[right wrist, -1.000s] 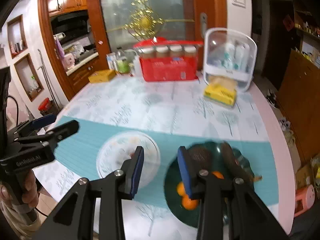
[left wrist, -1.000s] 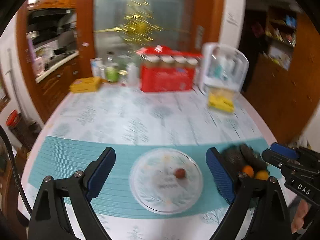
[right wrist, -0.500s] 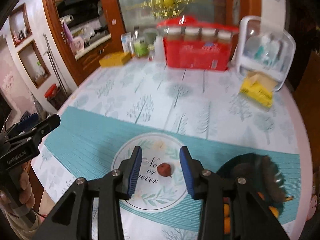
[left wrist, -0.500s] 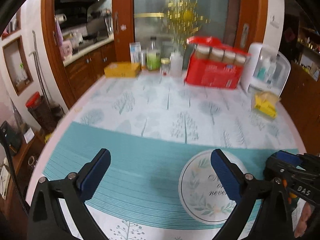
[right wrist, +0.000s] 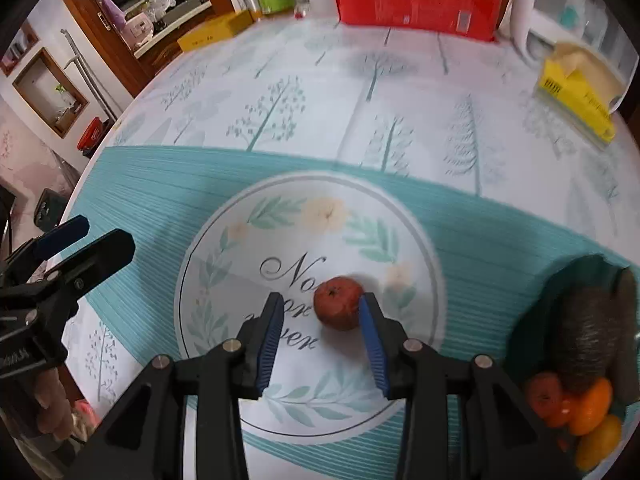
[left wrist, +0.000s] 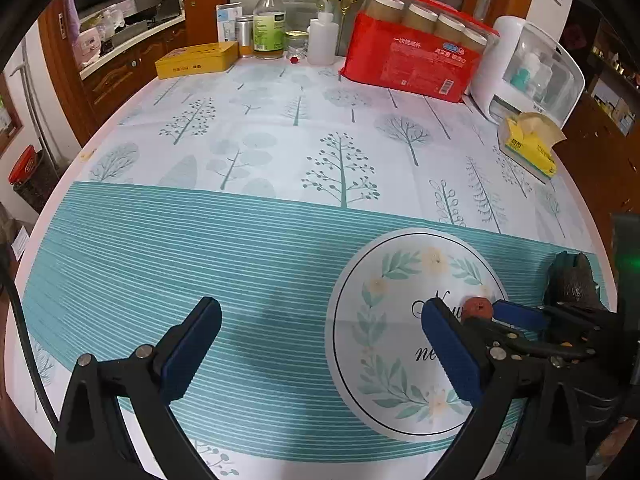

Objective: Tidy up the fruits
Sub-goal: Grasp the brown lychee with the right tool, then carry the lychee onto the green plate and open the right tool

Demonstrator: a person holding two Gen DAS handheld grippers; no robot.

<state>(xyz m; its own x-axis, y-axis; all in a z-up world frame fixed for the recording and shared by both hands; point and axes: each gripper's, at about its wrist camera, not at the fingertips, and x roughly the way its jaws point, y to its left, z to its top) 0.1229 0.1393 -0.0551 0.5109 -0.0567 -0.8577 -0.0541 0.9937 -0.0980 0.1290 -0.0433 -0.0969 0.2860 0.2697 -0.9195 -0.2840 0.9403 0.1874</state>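
A small red fruit (right wrist: 338, 308) lies on a white round plate (right wrist: 224, 280) printed with leaves and script. My right gripper (right wrist: 320, 300) points down at it, open, the fruit sitting between the blue pads against the right one and clear of the left one. In the left wrist view the same fruit (left wrist: 476, 308) shows between the right gripper's fingers on the plate (left wrist: 384, 360). My left gripper (left wrist: 319, 306) hangs wide open and holds nothing, over the teal striped cloth just left of the plate. A dark green bowl (right wrist: 536, 320) at the right holds oranges (right wrist: 592, 408), another red fruit and dark fuzzy fruits.
A red pack of jars (left wrist: 412, 56), a white organiser box (left wrist: 532, 76), a yellow tissue pack (left wrist: 528, 148), a yellow tin (left wrist: 196, 60) and bottles (left wrist: 270, 24) stand along the far side. The round table's edge curves close on the left, where a hand holds the left gripper (right wrist: 96, 240).
Both grippers came down toward the table. The right one swung from over the bowl to the plate and now straddles the red fruit. The left one shifted left of the plate and opened wider.
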